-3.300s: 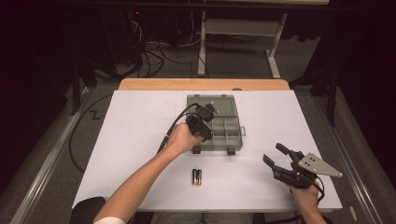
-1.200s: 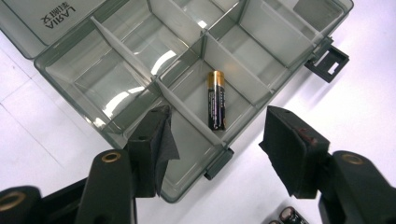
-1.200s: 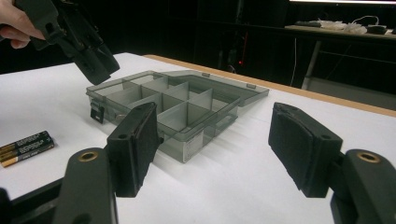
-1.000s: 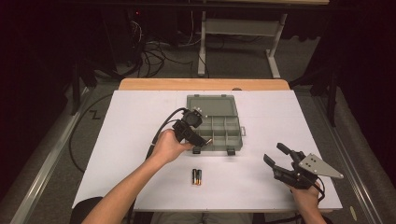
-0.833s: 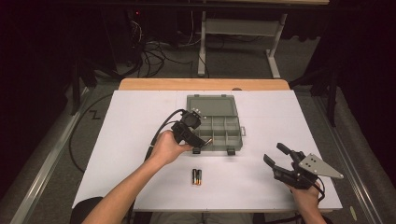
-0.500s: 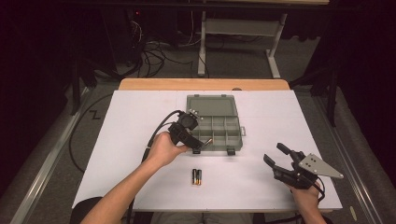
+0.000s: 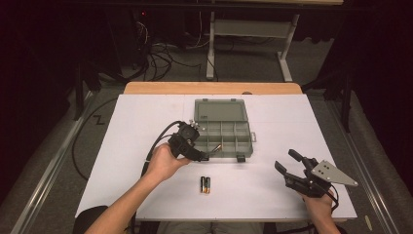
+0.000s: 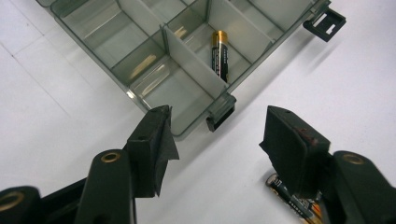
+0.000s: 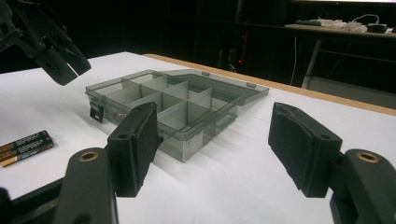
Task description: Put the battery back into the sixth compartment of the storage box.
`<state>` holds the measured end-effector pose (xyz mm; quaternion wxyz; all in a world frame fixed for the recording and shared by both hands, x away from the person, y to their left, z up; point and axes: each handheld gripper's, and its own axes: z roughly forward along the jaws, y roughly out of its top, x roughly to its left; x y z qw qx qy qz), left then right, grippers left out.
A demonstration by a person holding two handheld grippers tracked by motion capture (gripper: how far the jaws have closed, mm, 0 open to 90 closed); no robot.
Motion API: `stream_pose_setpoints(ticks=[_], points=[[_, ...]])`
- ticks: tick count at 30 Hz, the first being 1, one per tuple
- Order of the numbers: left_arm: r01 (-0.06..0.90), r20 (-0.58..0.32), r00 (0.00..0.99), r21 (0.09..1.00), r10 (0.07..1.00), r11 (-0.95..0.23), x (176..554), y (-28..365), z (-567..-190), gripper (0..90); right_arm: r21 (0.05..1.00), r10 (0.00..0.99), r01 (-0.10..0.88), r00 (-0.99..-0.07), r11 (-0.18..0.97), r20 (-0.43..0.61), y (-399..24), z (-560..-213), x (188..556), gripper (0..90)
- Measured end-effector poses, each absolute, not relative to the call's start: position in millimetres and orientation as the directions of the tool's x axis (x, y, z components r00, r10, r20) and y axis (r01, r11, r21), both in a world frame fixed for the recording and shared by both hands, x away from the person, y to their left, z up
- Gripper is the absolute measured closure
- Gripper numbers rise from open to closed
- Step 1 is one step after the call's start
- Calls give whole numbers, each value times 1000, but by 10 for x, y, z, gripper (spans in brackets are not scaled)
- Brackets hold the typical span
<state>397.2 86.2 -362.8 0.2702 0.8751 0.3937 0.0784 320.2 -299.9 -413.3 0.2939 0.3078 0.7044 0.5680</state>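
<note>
Left gripper (image 7: 203,157): black two-jaw tool in the person's left hand (image 7: 163,163), at the near left corner of the box; jaws wide apart with nothing between them. In the left gripper view (image 8: 215,135) the bare white table shows between the pads.
Right gripper (image 7: 286,163): black tool with a grey three-cornered plate, near the table's 4 o'clock edge, well apart from the box; jaws spread wide and empty, seen also in its own view (image 9: 212,140).
Box: translucent grey-green plastic compartment box (image 7: 224,144) with its lid laid open toward 12 o'clock, at the middle of the white table (image 7: 131,126).
Battery in box: the left gripper view shows one black-and-gold battery (image 8: 220,53) lying in a front-row compartment next to the divider; from the high view it is only a small glint.
Loose batteries: two black-and-gold batteries (image 7: 205,184) lie side by side on the table at 6 o'clock from the box, apart from it.
Right gripper view adds: the pair (image 9: 23,145) at its 9 o'clock, the box's raised dividers, and the left gripper (image 9: 70,65) hovering above the table beside the box.
Left gripper view adds: one loose battery's end (image 8: 294,200) peeking from behind its right jaw.
</note>
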Motion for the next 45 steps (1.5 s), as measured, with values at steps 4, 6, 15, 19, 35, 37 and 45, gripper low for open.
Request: stream_pose_setpoints(ticks=[4, 6, 15, 19, 35, 37, 45], points=[[651, -79, 676, 529, 732, -545, 3924, 894, -3645, 416, 981, 768, 100, -637, 165, -64, -3003, -4133, 3202, 350], [653, -81, 673, 532, 735, -539, 3897, 911, -3651, 417, 981, 769, 99, -636, 164, -64, -3004, -4133, 3204, 350], [658, -82, 671, 526, 737, -539, 3794, 973, -3710, 419, 981, 769, 98, -635, 169, -69, -2997, -4132, 3201, 350], [658, -80, 672, 520, 736, -545, 3755, 985, -3743, 418, 980, 768, 98, -636, 171, -70, -2994, -4132, 3201, 351], [669, -108, 682, 492, 723, -558, 3611, 973, -3891, 406, 981, 770, 101, -635, 163, -63, -2998, -4130, 3201, 351], [675, -122, 681, 489, 722, -553, 3590, 975, -3905, 411, 981, 769, 101, -636, 163, -63, -2997, -4129, 3200, 351], [671, -136, 691, 485, 710, -561, 3514, 942, -3930, 424, 981, 769, 103, -636, 163, -61, -2990, -4130, 3201, 351]])
